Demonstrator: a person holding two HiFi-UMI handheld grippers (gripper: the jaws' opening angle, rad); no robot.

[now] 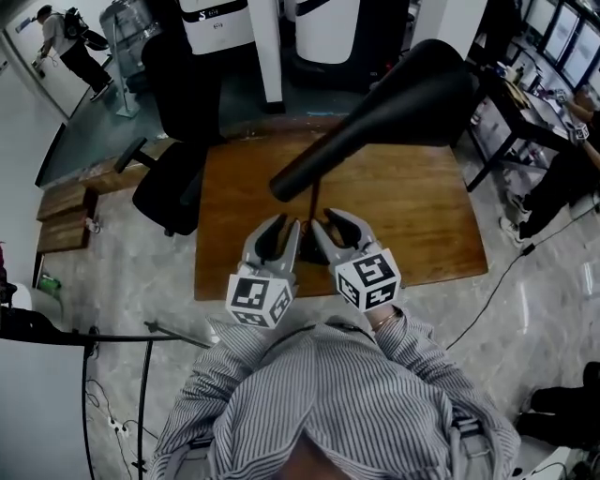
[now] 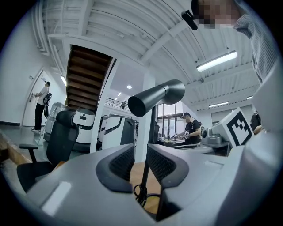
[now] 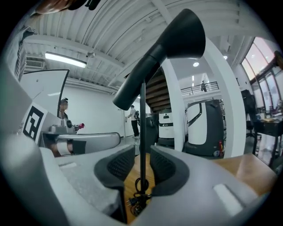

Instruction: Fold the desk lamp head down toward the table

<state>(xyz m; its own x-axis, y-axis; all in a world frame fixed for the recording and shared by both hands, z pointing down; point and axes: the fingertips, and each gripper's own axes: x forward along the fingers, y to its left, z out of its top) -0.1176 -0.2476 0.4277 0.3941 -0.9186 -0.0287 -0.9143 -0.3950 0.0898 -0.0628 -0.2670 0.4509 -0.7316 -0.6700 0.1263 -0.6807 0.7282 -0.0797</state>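
A black desk lamp stands near the front of the wooden table [image 1: 412, 216]. Its long cone-shaped head [image 1: 394, 103] is raised and slants up to the right on a thin dark pole [image 1: 314, 199]. My left gripper [image 1: 284, 232] and right gripper [image 1: 333, 228] sit side by side at the table's near edge, with the pole's foot between them. Both point level at the lamp. In the left gripper view the left gripper [image 2: 140, 154] is open, with the pole [image 2: 151, 141] and a coiled cable [image 2: 140, 192] seen through the gap. The right gripper [image 3: 142, 159] is also open, framing the pole [image 3: 143, 119] under the head [image 3: 163, 48].
A black office chair [image 1: 173, 178] stands at the table's left corner. White machines [image 1: 216, 23] line the back. A person [image 1: 562, 169] stands by a dark desk [image 1: 511, 112] at right, and another person [image 1: 66, 47] at far left. A cable [image 1: 497, 281] trails on the floor.
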